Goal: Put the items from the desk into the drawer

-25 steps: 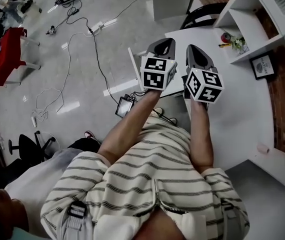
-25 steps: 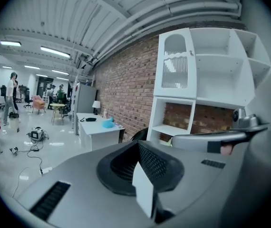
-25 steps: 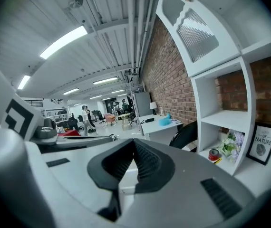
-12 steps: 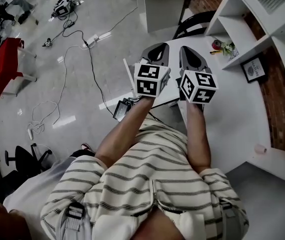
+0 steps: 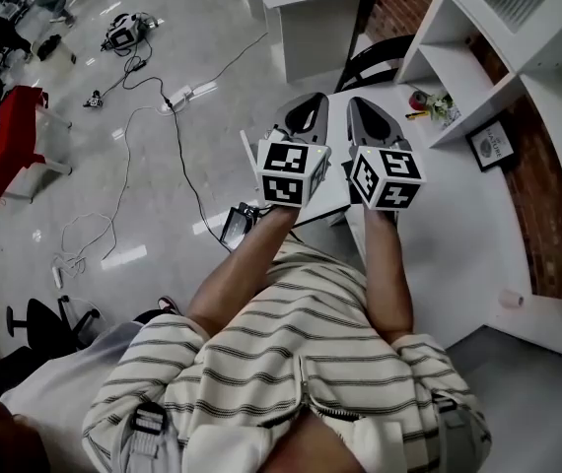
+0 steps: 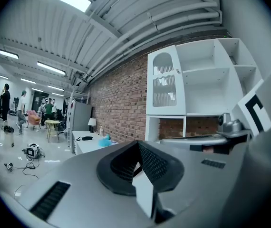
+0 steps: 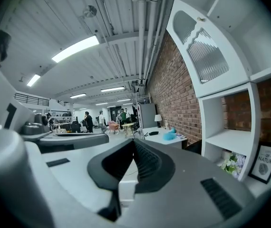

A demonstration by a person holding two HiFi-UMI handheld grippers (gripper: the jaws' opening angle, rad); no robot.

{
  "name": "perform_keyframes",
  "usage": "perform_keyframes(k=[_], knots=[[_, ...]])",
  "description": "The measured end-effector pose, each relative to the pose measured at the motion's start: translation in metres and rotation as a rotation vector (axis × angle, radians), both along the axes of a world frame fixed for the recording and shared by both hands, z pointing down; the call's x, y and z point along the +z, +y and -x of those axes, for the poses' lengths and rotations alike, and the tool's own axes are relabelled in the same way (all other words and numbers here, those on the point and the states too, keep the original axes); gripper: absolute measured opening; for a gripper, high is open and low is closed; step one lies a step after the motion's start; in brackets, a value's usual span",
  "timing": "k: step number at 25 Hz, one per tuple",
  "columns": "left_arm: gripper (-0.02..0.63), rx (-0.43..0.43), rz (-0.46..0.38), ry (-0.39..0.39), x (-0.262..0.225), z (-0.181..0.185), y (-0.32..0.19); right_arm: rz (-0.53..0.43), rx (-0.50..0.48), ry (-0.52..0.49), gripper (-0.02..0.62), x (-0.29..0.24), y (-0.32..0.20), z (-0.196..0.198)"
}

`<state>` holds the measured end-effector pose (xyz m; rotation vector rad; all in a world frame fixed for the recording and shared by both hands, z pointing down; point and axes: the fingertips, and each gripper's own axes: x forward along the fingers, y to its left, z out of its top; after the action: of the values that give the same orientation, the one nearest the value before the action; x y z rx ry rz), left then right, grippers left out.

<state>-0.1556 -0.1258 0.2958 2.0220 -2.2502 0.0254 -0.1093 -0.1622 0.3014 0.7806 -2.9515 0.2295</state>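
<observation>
Above the edge of the white desk (image 5: 468, 235), the head view showed the left gripper (image 5: 311, 106) and the right gripper (image 5: 362, 108) held side by side, pointing away from the person. Only that view took in a small pink item (image 5: 511, 299) lying on the desk. It was well apart from the right gripper, back near the person's right elbow. Both gripper views looked level across the room instead, to the brick wall (image 7: 173, 91) and the ceiling lights (image 7: 76, 48), and neither caught the item. Each showed its own jaws clenched together, with nothing between them.
</observation>
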Motion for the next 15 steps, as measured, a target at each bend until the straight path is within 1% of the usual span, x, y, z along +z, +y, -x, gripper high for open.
perform_keyframes(k=[8, 15], knots=[[0.005, -0.013, -0.019, -0.023, -0.0087, -0.0001, 0.0037, -0.013, -0.009, -0.016, 0.011, -0.0093, 0.0028, 0.0023], [0.005, -0.014, -0.017, -0.028, -0.0071, 0.0004, 0.008, -0.024, -0.013, -0.002, 0.011, -0.0081, 0.0082, 0.0064]])
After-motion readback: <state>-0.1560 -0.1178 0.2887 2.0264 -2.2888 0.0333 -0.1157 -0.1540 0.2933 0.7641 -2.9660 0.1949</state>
